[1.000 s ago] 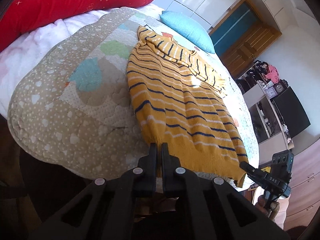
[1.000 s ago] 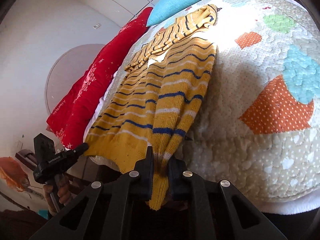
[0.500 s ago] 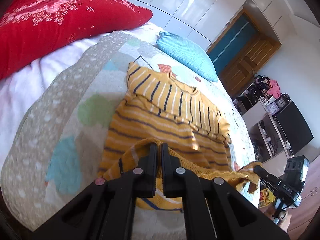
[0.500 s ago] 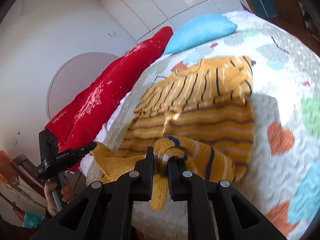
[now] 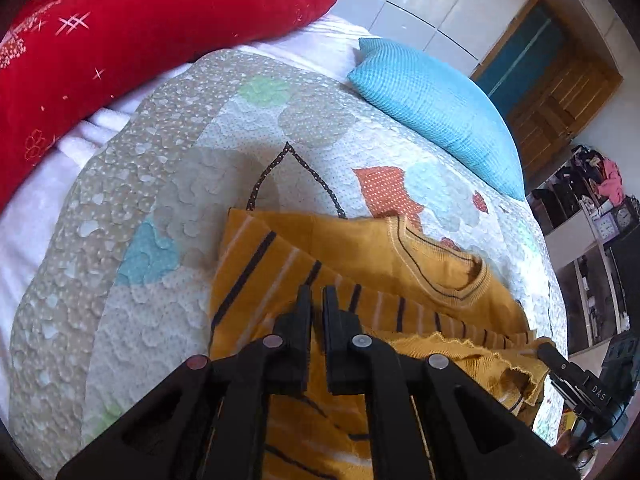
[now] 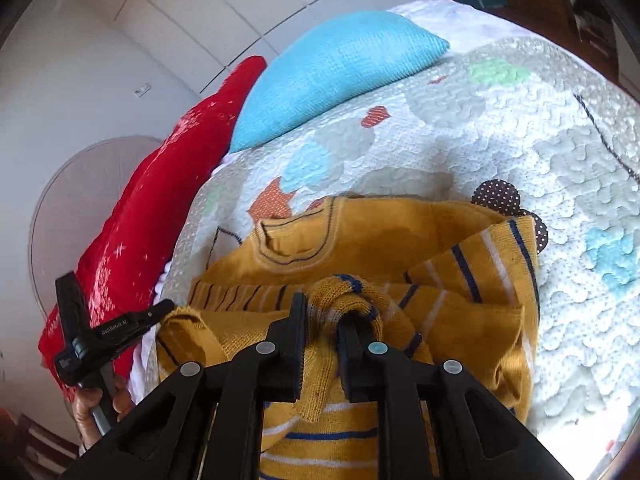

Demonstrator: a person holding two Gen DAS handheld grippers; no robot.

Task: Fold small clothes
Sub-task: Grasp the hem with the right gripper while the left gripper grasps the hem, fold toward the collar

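- Lying far left on the bed: long red pillow [image 5: 132,36], resting on a white sheet [image 5: 48,184] beside the patchwork quilt [image 5: 168,148]
- Spreading across the middle of the quilt: mustard striped sweater [image 5: 360,248], neckline pointing toward the blue pillow [image 5: 436,108], lower half being doubled over the upper half
- Clamping down hard, left gripper [image 5: 317,304], jaws pressed almost together over the folded hem; hem fabric showing just beside and under the fingers, the actual pinch being hidden by the jaws
- Hanging bunched between the two grippers, the hem edge sagging in a loose wavy line
- Pinching a rolled wad of hem, right gripper [image 6: 322,312], jaws having just been easing apart with the knit remaining between them and touching both fingers [image 6: 298,320]
- Showing at the left edge of the right wrist view: a hand [image 6: 100,404] wrapping around the handle of the left gripper
- Standing far right in the left wrist view: wooden door [image 5: 556,92] and cluttered shelves [image 5: 592,208], well apart from the bed
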